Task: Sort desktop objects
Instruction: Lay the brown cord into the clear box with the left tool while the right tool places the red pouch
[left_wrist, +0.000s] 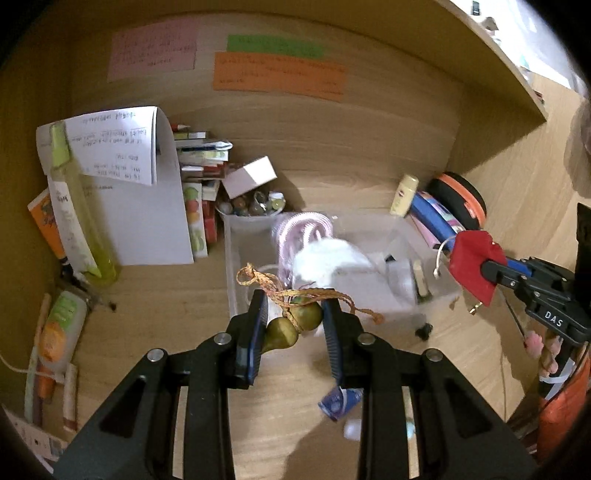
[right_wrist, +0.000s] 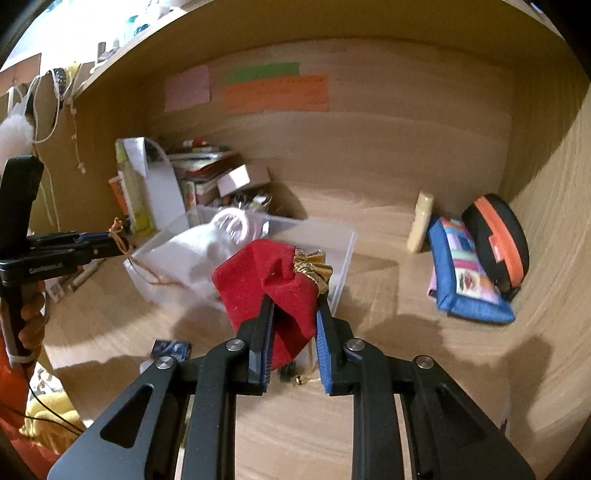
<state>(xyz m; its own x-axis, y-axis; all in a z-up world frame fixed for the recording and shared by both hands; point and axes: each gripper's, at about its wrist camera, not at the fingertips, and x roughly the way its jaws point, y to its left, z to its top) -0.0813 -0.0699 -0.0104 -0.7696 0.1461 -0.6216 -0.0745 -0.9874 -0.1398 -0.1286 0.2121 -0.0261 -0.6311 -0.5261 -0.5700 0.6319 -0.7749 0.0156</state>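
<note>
desktop objects fill our two grippers: in the left gripper (left_wrist: 295, 314) we hold a small olive-green gourd-shaped charm (left_wrist: 293, 323) on a braided golden-brown cord (left_wrist: 295, 290), the jaws clenched on the charm so that it hangs between the blue pads (left_wrist: 258, 332) above the table. in the right gripper (right_wrist: 293, 314) we hold a red velvet drawstring pouch (right_wrist: 266, 284) with a gathered gold neck (right_wrist: 312, 267), the jaws grasping its lower fold, the pouch lifted off the wood.

just beyond both lies a clear plastic open bin (left_wrist: 439, 266), and inside it we see a white soft cloth bag (left_wrist: 325, 258) and a coiled pink ribbed cable (left_wrist: 303, 229). on the wooden table (right_wrist: 388, 295) near the jaws lies a small dark blue packet (left_wrist: 338, 402).

further right, a blue-edged patchwork fabric pouch (right_wrist: 465, 273) leans by a black oval case with an orange zip band (right_wrist: 495, 240) and a pale yellow tube (right_wrist: 421, 221). to the left stand a tall green spray bottle (left_wrist: 74, 206), white sheets of paper (left_wrist: 147, 221) and a stack of books (left_wrist: 201, 155). pink (left_wrist: 151, 50), green (left_wrist: 275, 46) and orange paper notes (left_wrist: 279, 75) are stuck on the back wall.
</note>
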